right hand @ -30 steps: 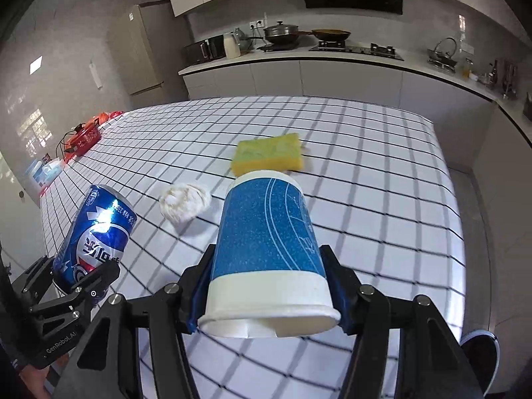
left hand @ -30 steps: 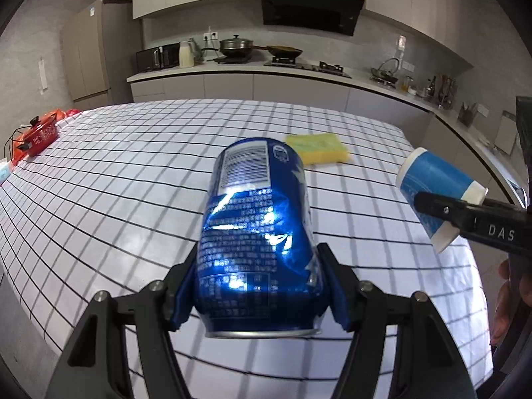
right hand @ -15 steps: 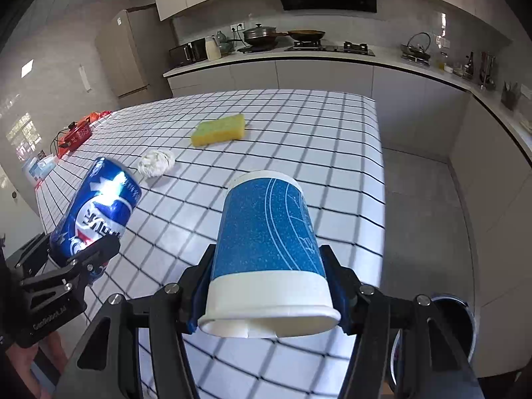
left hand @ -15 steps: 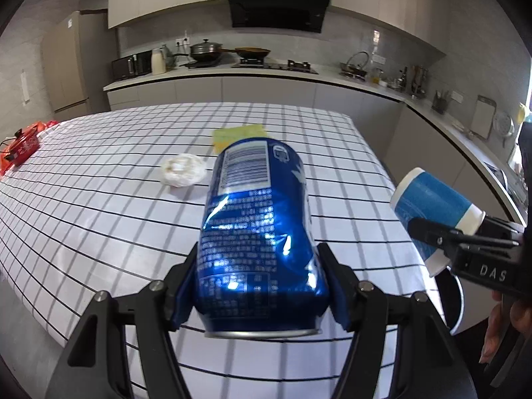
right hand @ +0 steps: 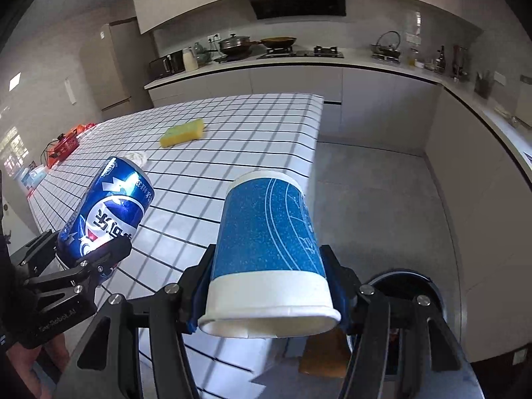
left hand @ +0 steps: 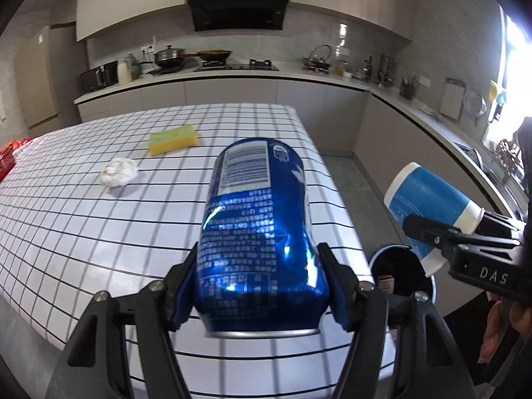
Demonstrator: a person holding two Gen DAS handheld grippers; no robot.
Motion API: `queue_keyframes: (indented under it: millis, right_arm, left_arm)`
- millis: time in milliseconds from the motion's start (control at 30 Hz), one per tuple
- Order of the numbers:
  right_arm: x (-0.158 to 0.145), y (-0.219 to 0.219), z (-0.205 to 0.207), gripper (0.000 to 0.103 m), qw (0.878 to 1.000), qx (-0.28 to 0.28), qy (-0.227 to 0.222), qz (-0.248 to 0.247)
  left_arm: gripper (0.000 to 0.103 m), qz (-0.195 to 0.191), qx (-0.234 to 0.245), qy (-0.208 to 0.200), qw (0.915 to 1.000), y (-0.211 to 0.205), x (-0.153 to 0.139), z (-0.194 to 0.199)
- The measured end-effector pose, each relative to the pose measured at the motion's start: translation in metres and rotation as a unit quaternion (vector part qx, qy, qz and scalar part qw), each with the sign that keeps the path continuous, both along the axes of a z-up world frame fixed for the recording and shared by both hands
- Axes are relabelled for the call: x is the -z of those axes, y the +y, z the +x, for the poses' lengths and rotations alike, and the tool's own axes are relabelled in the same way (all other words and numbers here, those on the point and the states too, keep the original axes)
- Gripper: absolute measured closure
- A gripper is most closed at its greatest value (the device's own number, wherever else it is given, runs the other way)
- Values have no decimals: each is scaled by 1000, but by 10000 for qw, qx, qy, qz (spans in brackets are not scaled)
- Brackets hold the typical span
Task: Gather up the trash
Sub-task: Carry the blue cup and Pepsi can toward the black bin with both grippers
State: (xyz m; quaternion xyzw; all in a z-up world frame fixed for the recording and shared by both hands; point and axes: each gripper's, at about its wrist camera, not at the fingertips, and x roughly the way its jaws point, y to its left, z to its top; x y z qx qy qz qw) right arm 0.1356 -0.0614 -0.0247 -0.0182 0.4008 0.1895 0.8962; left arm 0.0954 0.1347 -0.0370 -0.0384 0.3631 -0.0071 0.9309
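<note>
My left gripper (left hand: 259,286) is shut on a blue soda can (left hand: 256,229), held above the table's near right corner; the can also shows in the right wrist view (right hand: 109,209). My right gripper (right hand: 269,292) is shut on a blue and white paper cup (right hand: 266,249), held past the table edge above the floor; the cup also shows in the left wrist view (left hand: 429,206). A round dark trash bin (left hand: 399,272) stands on the floor below, partly hidden behind the fingers (right hand: 402,286). A crumpled white paper ball (left hand: 119,173) lies on the table.
The table (left hand: 83,219) has a white cloth with a black grid. A yellow-green sponge (left hand: 173,139) lies at its far side. Red items (right hand: 63,146) sit at the table's far left end. Kitchen counters (right hand: 365,66) line the back and right walls. A tan object (right hand: 322,355) lies on the floor beside the bin.
Both grippers have swung right with the can and cup still held. The table's right edge, the floor and the trash bin have come into view below them.
</note>
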Motion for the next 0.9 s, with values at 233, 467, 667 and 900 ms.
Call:
queue_keyframes:
  millis: [233,467,667,900]
  right_arm:
    - [-4,-50,-16,42,9994,346,-53,-7]
    - [-5,-105,-31,42,9976,684,-84,-76]
    - [-1,-150,-43,42,9961,861,-88,-193]
    - [21,-195,-48,42,9956,867,61,-361]
  left_arm:
    - [36,-21,402,-3,9992,-46,-1,-3]
    - [36,-57,854,37,9963,-96,2,-3]
    - [36,-90,1259,147,9919,-137,10,-6]
    - [36,-13,1691,290,9852,-184,23,-2]
